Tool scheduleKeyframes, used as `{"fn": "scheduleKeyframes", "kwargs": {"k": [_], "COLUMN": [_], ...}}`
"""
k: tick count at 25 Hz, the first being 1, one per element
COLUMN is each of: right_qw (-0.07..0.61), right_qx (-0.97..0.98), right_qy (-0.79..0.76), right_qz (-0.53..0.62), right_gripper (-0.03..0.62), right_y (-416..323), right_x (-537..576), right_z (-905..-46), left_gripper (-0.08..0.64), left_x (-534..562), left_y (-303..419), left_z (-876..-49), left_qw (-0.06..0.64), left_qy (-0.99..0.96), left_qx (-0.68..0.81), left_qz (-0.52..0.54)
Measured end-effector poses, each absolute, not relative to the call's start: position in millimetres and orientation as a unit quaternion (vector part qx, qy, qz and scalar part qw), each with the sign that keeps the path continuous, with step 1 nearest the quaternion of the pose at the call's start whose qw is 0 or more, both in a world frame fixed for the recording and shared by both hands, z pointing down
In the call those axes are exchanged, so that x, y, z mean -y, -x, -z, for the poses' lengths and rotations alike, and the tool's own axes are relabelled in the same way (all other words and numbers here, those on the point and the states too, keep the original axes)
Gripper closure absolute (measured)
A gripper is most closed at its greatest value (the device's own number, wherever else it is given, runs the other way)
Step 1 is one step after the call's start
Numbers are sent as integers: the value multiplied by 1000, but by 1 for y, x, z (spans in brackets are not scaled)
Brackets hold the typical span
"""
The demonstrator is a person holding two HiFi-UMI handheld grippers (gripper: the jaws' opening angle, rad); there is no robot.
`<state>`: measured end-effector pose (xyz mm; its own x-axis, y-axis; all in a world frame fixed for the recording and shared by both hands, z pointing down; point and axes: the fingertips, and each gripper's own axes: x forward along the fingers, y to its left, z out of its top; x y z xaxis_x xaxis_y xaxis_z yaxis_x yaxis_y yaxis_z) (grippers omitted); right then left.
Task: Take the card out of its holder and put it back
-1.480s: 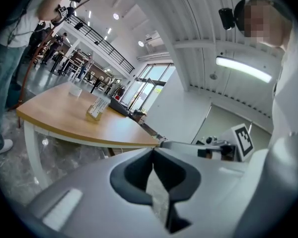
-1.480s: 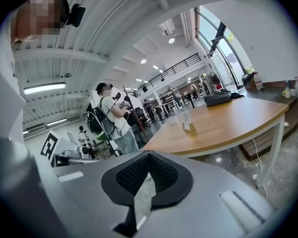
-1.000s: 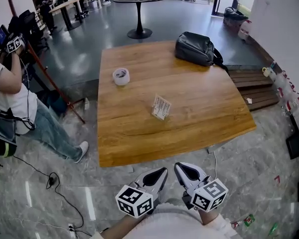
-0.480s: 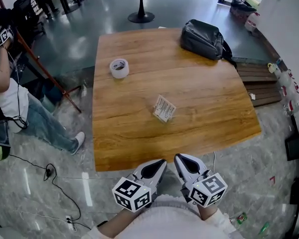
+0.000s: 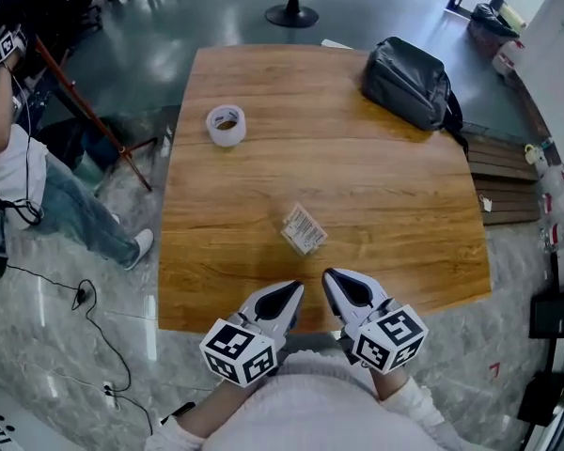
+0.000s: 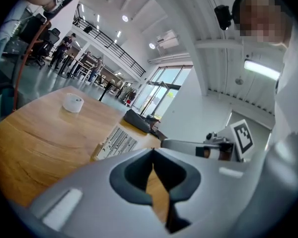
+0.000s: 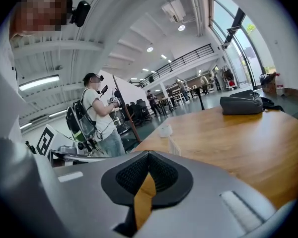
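Two grippers, both empty and both with their jaws pressed together. The left gripper (image 5: pixel 289 297) and right gripper (image 5: pixel 338 285) hang side by side over the near edge of the table (image 5: pixel 395 205), and each gripper view shows only bare wood through the little gap behind the tips. The card (image 5: pixel 305 225) sits in its holder (image 6: pixel 96 151) a little way ahead of them, on the near half of the table, standing up with a tilt and turned at an angle to the table edge. The tape roll (image 5: pixel 226 124) is well off toward the far left and the bag (image 5: pixel 409 83) is at the far right corner, so nothing crowds the reach. I'd call this the approach, with the card not touched yet. To do it cleanly I'd spread the jaws before getting there, not at the last second. One gripper should go to the holder's base to pin it, since it looks light and would probably slide or tip. The other should pinch the card near its top edge. I'd line the wrist up with the card's angle first, then pull along the slot rather than sideways.
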<state>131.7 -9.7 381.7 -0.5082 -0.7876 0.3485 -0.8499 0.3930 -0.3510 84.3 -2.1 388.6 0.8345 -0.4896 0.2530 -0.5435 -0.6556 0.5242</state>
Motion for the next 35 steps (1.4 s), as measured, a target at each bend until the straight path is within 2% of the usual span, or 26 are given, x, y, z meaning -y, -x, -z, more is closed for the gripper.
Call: {"fn": "scheduleKeyframes", "kwargs": {"k": [19, 27, 35], "right_qw": [137, 200, 262], "right_qx": [841, 844, 849], "right_qy": [-451, -426, -376], "right_qz": [-265, -255, -265], "right_gripper": [592, 553, 509], "right_y": [-149, -148, -135], "right_x": [72, 91, 103], "right_z": [-401, -398, -404], "left_gripper": [551, 551, 551], "left_x": [41, 48, 56], "left_y": [-106, -101, -94], "left_z": [-410, -426, -433], "left_qw": [331, 367, 366], "left_qy": [-892, -883, -887], "left_qx": [304, 289, 280], "left_qz": [-58, -44, -38]}}
